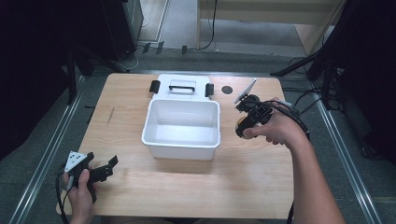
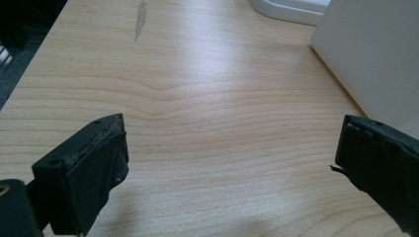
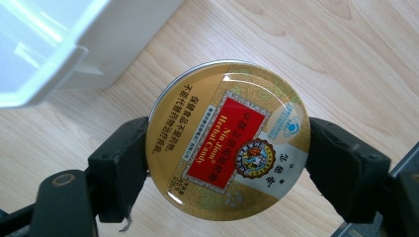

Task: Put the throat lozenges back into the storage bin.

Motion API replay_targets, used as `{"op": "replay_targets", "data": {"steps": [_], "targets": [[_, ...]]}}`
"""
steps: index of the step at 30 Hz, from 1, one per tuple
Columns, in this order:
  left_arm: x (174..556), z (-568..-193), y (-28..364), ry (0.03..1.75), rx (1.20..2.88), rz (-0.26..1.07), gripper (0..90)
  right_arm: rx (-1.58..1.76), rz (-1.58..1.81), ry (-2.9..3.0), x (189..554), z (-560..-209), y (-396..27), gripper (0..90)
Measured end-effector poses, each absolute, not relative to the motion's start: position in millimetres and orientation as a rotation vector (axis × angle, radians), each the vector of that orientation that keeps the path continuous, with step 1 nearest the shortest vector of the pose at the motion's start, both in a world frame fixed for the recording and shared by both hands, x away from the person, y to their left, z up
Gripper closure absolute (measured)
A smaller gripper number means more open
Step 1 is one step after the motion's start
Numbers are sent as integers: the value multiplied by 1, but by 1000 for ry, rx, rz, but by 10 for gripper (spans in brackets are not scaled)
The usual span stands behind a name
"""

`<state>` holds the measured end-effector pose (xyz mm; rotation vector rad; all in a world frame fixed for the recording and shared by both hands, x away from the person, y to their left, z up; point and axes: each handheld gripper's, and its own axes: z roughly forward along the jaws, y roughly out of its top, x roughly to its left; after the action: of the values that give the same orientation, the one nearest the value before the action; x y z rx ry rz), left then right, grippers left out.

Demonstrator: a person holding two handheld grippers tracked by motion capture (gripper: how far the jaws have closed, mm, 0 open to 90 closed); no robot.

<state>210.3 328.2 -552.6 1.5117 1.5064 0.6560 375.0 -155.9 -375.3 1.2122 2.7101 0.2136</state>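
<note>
A round gold candy tin with a red label is clamped by its rim between the black jaws of my right gripper, held above the wood table. From above, the right gripper hovers just right of the open white box, the tin showing as a small gold spot. My left gripper rests at the table's front left corner, and its jaws stand wide apart with bare wood between them.
The box's white lid, with a black handle and clips, lies flat behind the box. A small dark round spot marks the table's far right. The box's wall is close on the left gripper's right side.
</note>
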Motion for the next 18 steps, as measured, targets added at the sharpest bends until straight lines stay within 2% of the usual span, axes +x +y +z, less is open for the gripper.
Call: {"op": "replay_targets", "data": {"steps": [18], "targets": [[210, -553, 329, 1506, 1513, 651, 2, 1125, 218, 2729, 378, -354, -123, 215]]}}
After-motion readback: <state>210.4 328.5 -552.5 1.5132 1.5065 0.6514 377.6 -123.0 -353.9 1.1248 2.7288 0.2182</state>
